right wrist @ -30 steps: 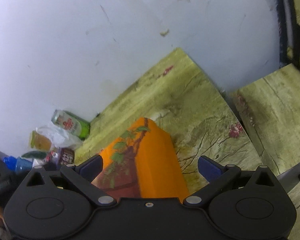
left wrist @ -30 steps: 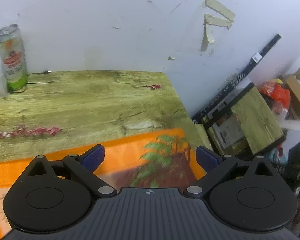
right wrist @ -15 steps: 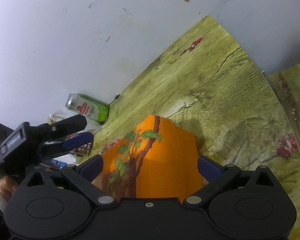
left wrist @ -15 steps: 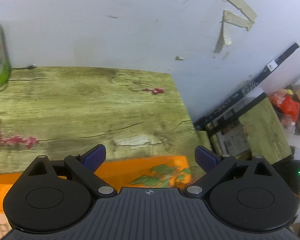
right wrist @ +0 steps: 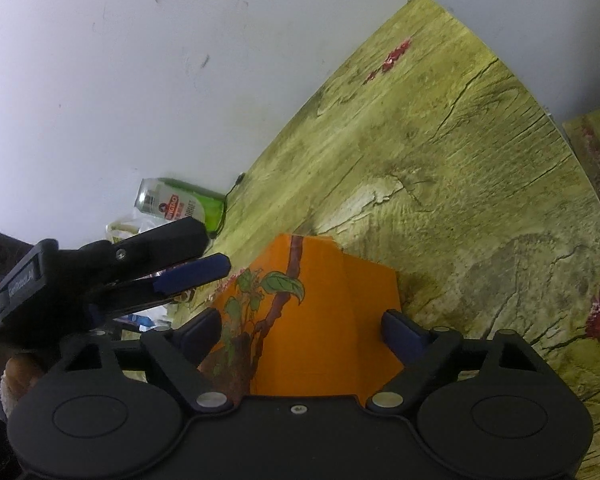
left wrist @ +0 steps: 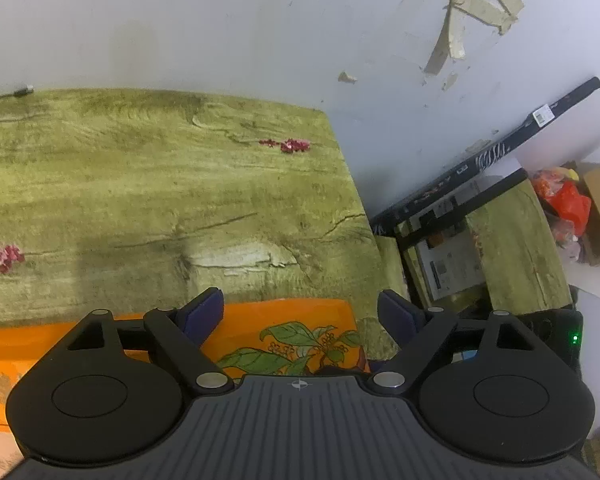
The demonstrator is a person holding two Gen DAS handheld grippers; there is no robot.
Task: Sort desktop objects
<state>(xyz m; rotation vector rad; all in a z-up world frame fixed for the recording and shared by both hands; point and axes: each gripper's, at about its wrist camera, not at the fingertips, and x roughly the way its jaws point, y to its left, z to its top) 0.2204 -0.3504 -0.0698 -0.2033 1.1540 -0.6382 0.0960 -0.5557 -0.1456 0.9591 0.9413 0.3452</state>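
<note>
- Presently, as to the orange rectangular cardboard box with a printed green leafy branch (left wrist: 288, 316): lies flat on the yellow-green wood-grain tabletop (left wrist: 160, 184), at the lower centre of both wrist views, near the table's right edge in the left wrist view.
- As to the left gripper (left wrist: 300, 312): points steeply down over the box's right end, jaws closing yet still spread wide; reaches one blue-padded finger over the orange top and the other past the box's end, above the table edge; grips nothing as far as can be seen.
- As to the right gripper (right wrist: 302, 328): straddles the near end of the box, jaws closing, one blue pad just beside each long side; cannot tell whether either pad touches the cardboard.
- Shows, at the left of the right wrist view, the left gripper from the side, above the table just left of the box.
- Shows too a green-and-white drinks can (right wrist: 180, 204) upright by the scuffed white wall (left wrist: 220, 20), well apart from the box.
</note>
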